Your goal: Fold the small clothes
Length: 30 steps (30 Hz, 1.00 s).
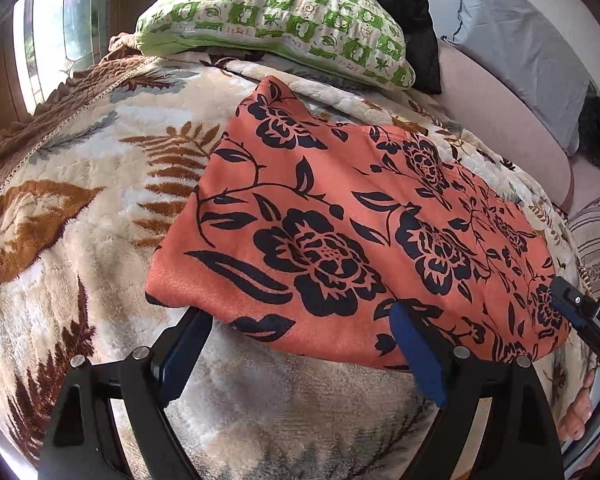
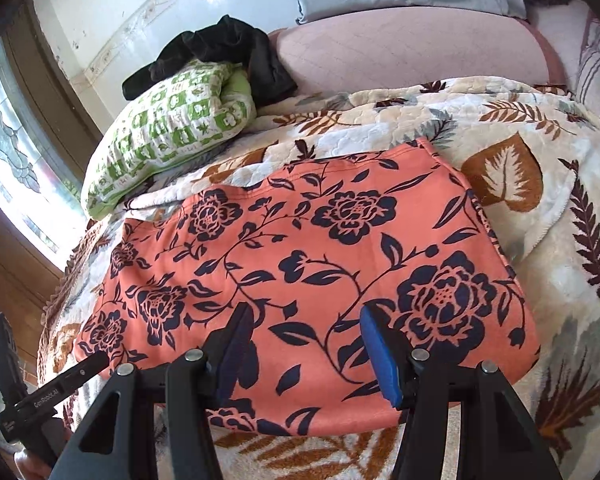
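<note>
Left wrist view, left to right.

Item: window [image 1: 48, 36], upper left of the frame, behind the bed's edge.

Item: fleece blanket [image 1: 80, 208], cream with brown fern and leaf print, covering the bed across the left and lower frame.

Item: green-checked pillow [image 1: 276, 24], top centre, with a black garment [image 1: 404, 4] heaped behind it.

Item: left tongs [image 1: 300, 344], bottom centre, jaws standing wide and gripping nothing; the left pad sits at the cloth's near-left corner, the right pad lies over its near hem.

Item: orange floral garment [image 1: 340, 216], the task's thing, centre to right of frame, lying flat on the blanket as a rough rectangle, apparently already doubled over.

Item: right tongs [image 1: 580, 312], lower right edge, tip at the cloth's near-right corner; a hand [image 1: 580, 412] shows below it.

Item: grey pillow [image 1: 528, 40], upper right, on a pink mattress.

Right wrist view, left to right.

Item: left tongs, lower left edge. Item: right tongs [image 2: 306, 348], bottom centre, jaws part open over the near hem, nothing clamped between the pads.

Step in hand, by judgement: between folds, both tongs lined up along the near hem. Next move likely calls for pinching that hem at two spaced points, through all layers, and carrying it over toward the far edge without dragging the fleece beneath.
</note>
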Available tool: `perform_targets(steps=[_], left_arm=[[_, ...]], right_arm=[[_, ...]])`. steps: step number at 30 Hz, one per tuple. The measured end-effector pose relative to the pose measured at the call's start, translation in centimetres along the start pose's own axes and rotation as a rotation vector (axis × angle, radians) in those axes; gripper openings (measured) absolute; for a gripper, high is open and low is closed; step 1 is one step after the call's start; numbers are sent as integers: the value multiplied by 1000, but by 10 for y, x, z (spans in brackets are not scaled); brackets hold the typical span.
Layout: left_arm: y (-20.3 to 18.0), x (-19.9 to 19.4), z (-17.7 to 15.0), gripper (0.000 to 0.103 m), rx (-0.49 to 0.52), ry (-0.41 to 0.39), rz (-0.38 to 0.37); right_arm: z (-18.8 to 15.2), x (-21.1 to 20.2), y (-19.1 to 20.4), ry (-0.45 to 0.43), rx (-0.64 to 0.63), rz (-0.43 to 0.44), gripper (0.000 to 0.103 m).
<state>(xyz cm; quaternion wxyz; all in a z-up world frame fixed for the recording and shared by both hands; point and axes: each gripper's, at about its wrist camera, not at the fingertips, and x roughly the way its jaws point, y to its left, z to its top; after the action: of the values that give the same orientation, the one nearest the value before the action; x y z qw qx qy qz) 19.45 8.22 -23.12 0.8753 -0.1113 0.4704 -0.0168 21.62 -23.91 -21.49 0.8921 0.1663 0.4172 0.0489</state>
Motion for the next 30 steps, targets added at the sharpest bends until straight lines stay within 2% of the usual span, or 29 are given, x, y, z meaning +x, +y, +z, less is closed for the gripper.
perform_targets(steps=[3,7,12,14,17,19,24,28,30], left_arm=[[-6,7,-4,93,38,9,31],[-4,11,-5,93,27,7,26],[-2,8,-7,93,-3,-18,29],[1,2,-8,93,-26,-38,15],[7,-12,-9,93,-53,-96,-4],[13,-20,-10,93,-68,-129,-8],[36,-27,-8,93,-175,-149,-73],[48,-15,-8,93,-275,-100,-168],[53,-5,-5,93,-311,-77,-191]], right_arm=[[-2,-5,-15,-40,23,42,59],[-10,-8,-37,-67,69,116,59],[-11,10,-55,21,187,160,59],[-11,17,-54,49,187,137,59],[-12,23,-45,82,121,83,59],[-12,23,-45,93,119,80,60],[-12,24,-51,102,170,106,60],[-12,24,-48,102,155,88,60],[-12,25,-46,100,156,82,60]])
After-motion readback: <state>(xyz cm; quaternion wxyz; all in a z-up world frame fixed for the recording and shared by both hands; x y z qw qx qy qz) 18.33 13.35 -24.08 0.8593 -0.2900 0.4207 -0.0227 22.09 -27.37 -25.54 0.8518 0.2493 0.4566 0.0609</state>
